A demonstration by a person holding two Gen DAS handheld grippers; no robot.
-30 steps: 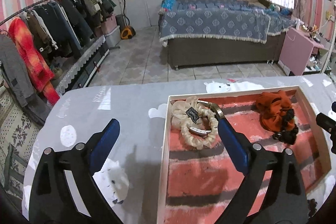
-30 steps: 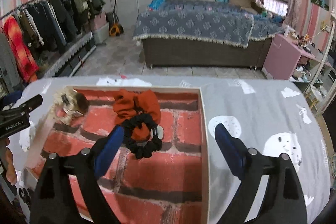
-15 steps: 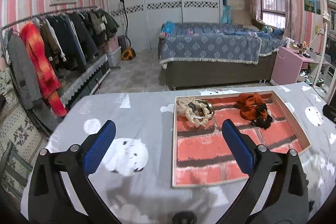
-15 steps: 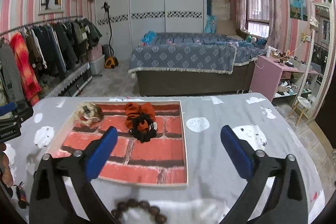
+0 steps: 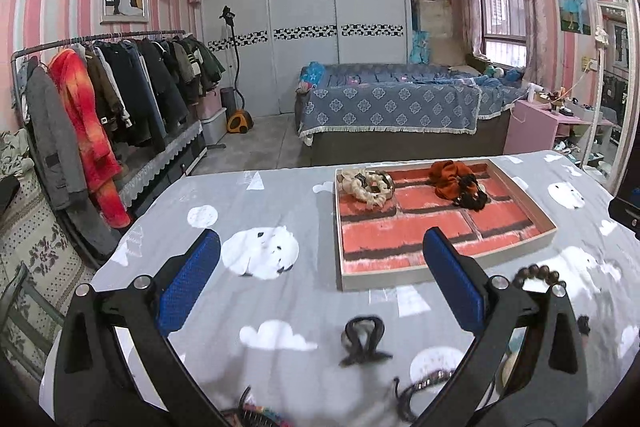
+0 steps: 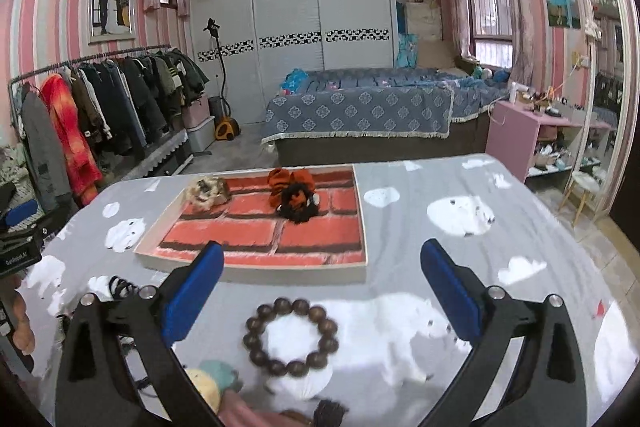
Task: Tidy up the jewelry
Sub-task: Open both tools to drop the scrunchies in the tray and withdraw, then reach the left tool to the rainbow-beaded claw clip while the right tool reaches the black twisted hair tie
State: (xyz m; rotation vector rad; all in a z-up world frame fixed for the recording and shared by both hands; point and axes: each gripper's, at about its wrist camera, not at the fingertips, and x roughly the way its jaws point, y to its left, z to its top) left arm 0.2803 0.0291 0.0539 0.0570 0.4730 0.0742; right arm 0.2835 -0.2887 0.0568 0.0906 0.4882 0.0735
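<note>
Jewelry and hair accessories are split between the tray [image 5: 442, 277] and the open tablecloth [image 5: 280, 299].

Status of sorted items:
- A cream scrunchie [image 5: 370, 183] lies in the tray's far corner, well ahead of the left gripper [image 5: 320, 287].
- An orange scrunchie [image 6: 290, 179] with a black scrunchie [image 6: 298, 209] touching it lies at the far side of the tray, ahead of the right gripper [image 6: 322, 293] and toward its left finger.

Status of unsorted items:
- A brown bead bracelet [image 6: 291, 337] lies on the cloth between the right gripper's fingers, closer to the camera than their tips, untouched.
- A dark hair tie [image 5: 362, 341] lies on the cloth between the left gripper's fingers, likewise untouched.
- Thin black bands [image 6: 118, 287] lie just outside the right gripper's left finger.
- A soft yellow-and-teal item [image 6: 214, 381] sits under the right gripper's left finger; its type cannot be determined.

Gripper status: both grippers stand at full spread and hold nothing.

Assessment: the task appears partly done. Three pieces are in the tray; at least four remain outside it. The bracelet and the hair tie are the closest candidates for the next pickup.
</note>
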